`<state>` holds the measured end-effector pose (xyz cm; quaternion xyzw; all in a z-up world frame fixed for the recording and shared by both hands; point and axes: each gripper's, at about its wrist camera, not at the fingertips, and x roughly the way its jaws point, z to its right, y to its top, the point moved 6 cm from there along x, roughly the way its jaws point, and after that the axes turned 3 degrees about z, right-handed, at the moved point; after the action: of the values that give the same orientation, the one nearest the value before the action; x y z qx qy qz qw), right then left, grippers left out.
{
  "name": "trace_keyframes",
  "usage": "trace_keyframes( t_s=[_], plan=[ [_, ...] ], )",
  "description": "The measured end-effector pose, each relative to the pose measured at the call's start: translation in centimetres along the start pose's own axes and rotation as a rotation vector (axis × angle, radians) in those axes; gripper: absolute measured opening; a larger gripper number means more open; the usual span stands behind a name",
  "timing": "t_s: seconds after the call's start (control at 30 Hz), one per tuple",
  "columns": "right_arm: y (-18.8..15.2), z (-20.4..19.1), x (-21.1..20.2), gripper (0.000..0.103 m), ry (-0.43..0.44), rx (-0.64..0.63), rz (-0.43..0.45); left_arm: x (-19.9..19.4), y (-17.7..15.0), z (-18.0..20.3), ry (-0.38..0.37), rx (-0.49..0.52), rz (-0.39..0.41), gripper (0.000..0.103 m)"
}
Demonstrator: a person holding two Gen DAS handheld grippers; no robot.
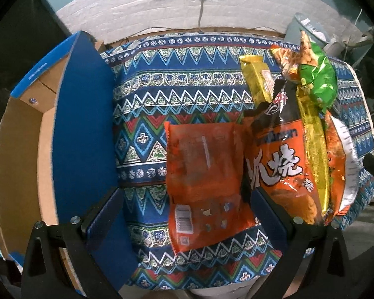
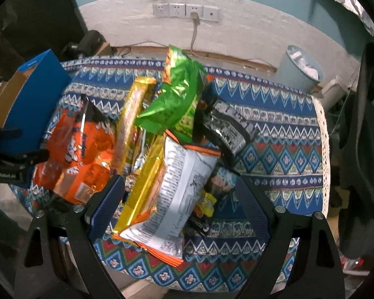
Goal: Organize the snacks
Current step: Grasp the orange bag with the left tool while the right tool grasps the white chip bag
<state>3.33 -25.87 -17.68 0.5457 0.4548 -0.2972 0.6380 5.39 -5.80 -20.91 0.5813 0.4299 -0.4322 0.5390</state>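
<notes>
Patterned woven tablecloth point(image 1: 187, 79), blue zigzag and diamond bands, lace-edged at its right side, carries all stock. Flat orange packet point(image 1: 204, 182), matte, barcode side up, lies on the cloth between the fingers of the left gripper point(image 1: 184, 211), jaws wide, untouched. Beside that packet, a heap: glossy orange bag with white characters point(image 1: 279, 159), gold foil packets point(image 1: 256, 77), crinkled green bag point(image 2: 177, 99) on top, white-backed printed bag point(image 2: 177, 189), black packet point(image 2: 227, 127). Lower items in the heap mostly hidden. Right gripper point(image 2: 182, 206) spread wide around the white-backed bag, contact unclear. Blue cardboard box point(image 1: 82, 114), open, brown inside, stands at the cloth's left edge, partly cut off.
</notes>
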Motion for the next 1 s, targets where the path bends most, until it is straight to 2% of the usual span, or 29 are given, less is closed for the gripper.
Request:
trace_keyframes(
  t_s=[0.27, 0.43, 0.7, 1.0],
  plan=[
    [-1.5, 1.2, 2.6, 0.089, -0.033, 0.02, -0.07, 3.0, 0.2, 1.3, 0.076, 0.057, -0.025, 0.103],
    [-2.1, 1.3, 3.8, 0.089, -0.031, 0.022, -0.1, 4.0, 0.4, 1.8, 0.097, 0.078, -0.017, 0.103],
    [-3.1, 1.1, 5.8, 0.089, -0.052, 0.009, -0.149, 6.3, 0.7, -0.4, 0.007, -0.007, -0.058, 0.103],
    [-3.4, 0.2, 6.7, 0.089, -0.059, -0.01, -0.17, 6.2, 0.2, -2.1, 0.001, -0.01, -0.071, 0.103]
  ],
)
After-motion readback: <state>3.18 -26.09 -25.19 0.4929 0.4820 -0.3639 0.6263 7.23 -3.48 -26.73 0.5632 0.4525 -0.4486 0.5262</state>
